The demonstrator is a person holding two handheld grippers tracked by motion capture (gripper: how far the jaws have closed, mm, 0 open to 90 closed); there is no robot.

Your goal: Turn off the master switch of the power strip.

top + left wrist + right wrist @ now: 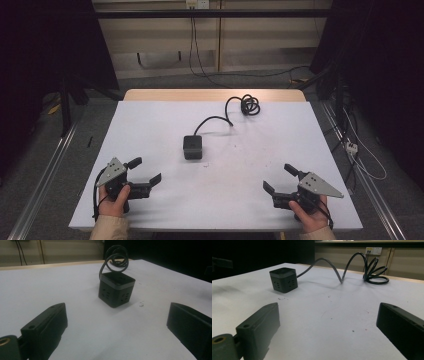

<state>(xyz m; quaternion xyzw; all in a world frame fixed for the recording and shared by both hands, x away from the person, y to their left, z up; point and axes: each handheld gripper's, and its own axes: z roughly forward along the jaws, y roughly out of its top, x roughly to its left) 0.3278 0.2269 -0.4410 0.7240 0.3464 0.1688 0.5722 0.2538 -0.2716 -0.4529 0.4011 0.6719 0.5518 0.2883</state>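
Observation:
A black cube power socket (pixel 192 147) stands near the middle of the white table (pixel 150 120). Its black cable (pixel 215 119) arches back to a coil (pixel 248 105) near the far edge. My left gripper (pixel 146 171) rests open at the front left, held by a hand, and points toward the cube. My right gripper (pixel 279 178) lies open at the front right, also in a hand. In the left gripper view the cube (pixel 116 288) stands ahead between the spread jaws of that gripper (pixel 116 315). In the right gripper view the cube (pixel 284 279) sits far left and the coil (pixel 374 271) far right, beyond the open gripper (pixel 328 312).
A wooden strip (pixel 215 95) edges the table's far side. Metal rails (pixel 47 165) run along the floor on both sides. Cables and a white power strip (pixel 351 146) lie on the floor at right. A wall outlet (pixel 196 4) is behind the table.

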